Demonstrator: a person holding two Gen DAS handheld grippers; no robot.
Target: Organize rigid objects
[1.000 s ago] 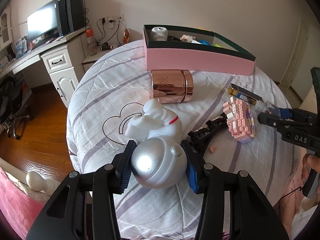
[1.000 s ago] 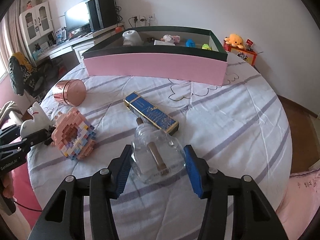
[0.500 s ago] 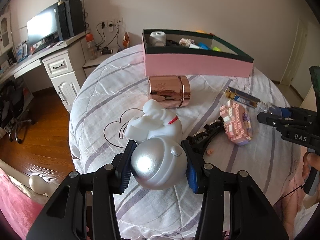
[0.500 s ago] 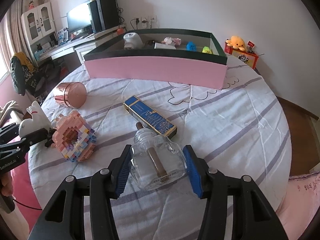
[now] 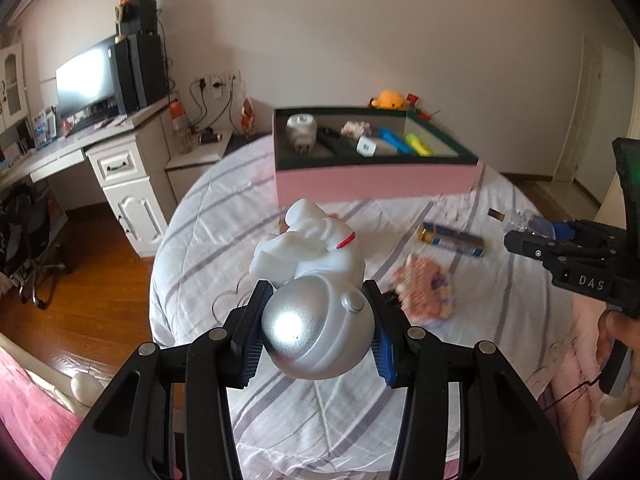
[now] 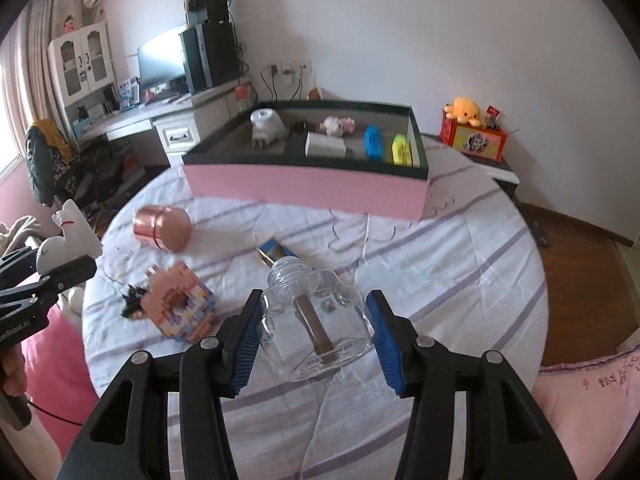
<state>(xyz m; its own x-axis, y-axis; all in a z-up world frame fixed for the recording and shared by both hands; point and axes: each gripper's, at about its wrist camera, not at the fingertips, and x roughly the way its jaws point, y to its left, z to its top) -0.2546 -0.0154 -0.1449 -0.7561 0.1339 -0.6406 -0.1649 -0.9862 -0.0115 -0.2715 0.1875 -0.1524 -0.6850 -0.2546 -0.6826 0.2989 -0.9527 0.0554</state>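
My left gripper (image 5: 316, 330) is shut on a white and silver astronaut figure (image 5: 316, 280) and holds it in the air above the bed. It also shows at the left of the right wrist view (image 6: 66, 236). My right gripper (image 6: 314, 330) is shut on a clear glass bottle (image 6: 314, 316) with a brown stick inside, lifted off the sheet. It also shows at the right of the left wrist view (image 5: 524, 220). The pink box (image 6: 304, 184) with a dark rim stands at the far side of the bed and holds several small items.
On the striped sheet lie a rose-gold canister (image 6: 162, 228), a pink brick model (image 6: 180, 308) and a blue and gold box (image 5: 452, 238). A white desk (image 5: 120, 160) with a monitor stands at the left. Wooden floor surrounds the round bed.
Both grippers have risen with their objects, and the bed and pink box now look lower and farther away. The bottle has left the sheet.
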